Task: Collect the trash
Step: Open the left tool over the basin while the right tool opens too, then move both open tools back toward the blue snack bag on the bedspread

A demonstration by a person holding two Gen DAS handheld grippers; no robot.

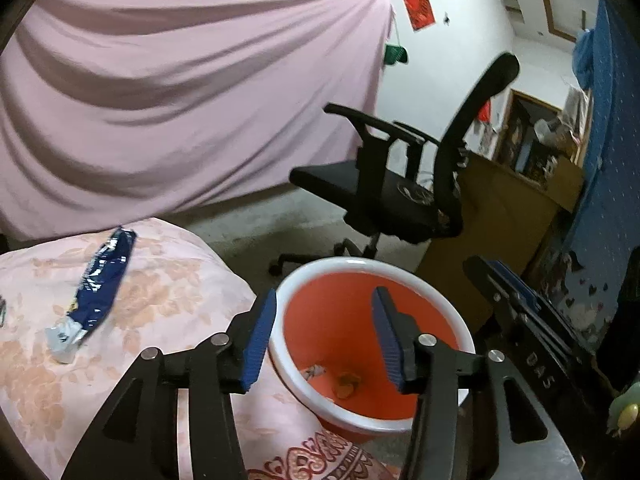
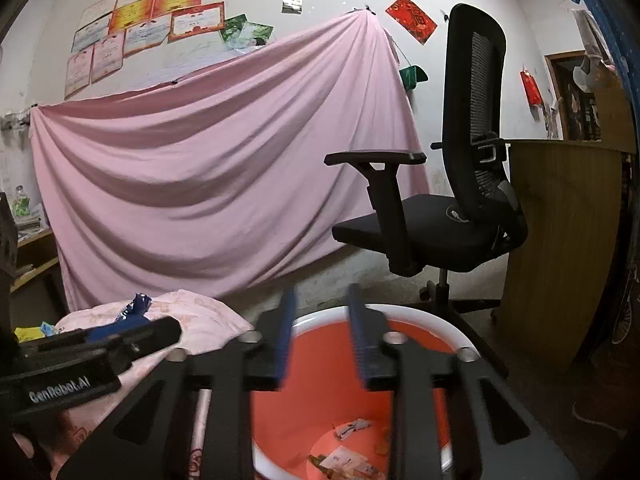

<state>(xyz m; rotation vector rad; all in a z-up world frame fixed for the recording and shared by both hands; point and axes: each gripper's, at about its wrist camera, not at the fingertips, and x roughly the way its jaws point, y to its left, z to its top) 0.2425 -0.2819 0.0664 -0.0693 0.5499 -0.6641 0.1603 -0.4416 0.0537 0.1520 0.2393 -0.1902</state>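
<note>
An orange bin with a white rim (image 1: 424,284) stands on the floor beside a bed; it also shows in the right wrist view (image 2: 460,338). Scraps of trash (image 1: 346,384) lie on its bottom, also seen from the right (image 2: 344,458). A crumpled blue snack wrapper (image 1: 102,280) lies on the pink floral bedcover (image 1: 168,300). My left gripper (image 1: 324,328) is open and empty, over the bin's near rim. My right gripper (image 2: 320,332) is open and empty above the bin. The left gripper's body (image 2: 92,356) shows at the left of the right wrist view.
A black office chair (image 1: 400,184) stands behind the bin, with a wooden desk (image 2: 560,240) to its right. A pink sheet (image 1: 180,100) hangs on the back wall. Yellow and green scraps (image 2: 34,331) lie at the bed's far left.
</note>
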